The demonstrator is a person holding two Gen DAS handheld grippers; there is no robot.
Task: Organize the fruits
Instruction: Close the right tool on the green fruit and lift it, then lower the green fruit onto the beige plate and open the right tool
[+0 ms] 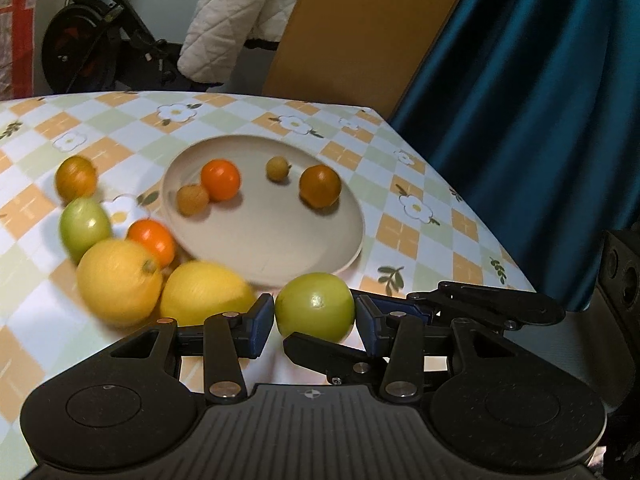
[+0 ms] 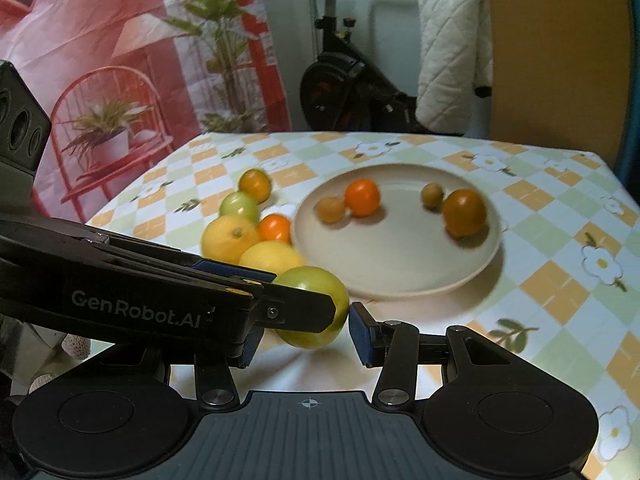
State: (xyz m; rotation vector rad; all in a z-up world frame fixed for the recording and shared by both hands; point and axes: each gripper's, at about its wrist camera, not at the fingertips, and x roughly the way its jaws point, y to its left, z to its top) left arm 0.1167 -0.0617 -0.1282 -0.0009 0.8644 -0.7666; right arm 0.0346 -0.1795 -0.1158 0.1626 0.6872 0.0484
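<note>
Table (image 1: pixel 420 208): checked flower cloth. It carries the plate and a loose cluster of fruit to the plate's left.
Plate (image 1: pixel 280 248): pale and round, with four small fruits already on it: an orange one (image 1: pixel 220 180), a dark amber one (image 1: pixel 320 186), a tan one (image 1: pixel 193 199) and an olive one (image 1: pixel 278 168). The near half is bare.
Left hand-held gripper (image 1: pixel 314 320): narrow, with both blue pads against the sides of the green fruit (image 1: pixel 316 304), so I read it as holding that fruit.
Right hand-held gripper (image 2: pixel 306 340): also narrow and crossed with the left one around the same fruit. Its right pad sits at the fruit's edge and its left pad is mostly hidden, so I cannot tell whether it grips.
Loose cluster: two yellow fruits (image 1: pixel 120 280), a second green one (image 1: pixel 85 224), an orange one (image 1: pixel 152 240) and an amber one (image 1: pixel 76 178), all on the cloth beside the plate.
Step in hand: I judge this to be carrying the green fruit, which is just in front of the plate's near rim and seems clear of the cloth.
Next move: I need to go forward over the rim and lower onto the bare part, clear of the small fruits. The crossed fingers must part without knocking the fruit.
Lettering (image 2: pixel 136 310): "GenRobot.AI", pale on the left finger's black side. I can read no other writing.
</note>
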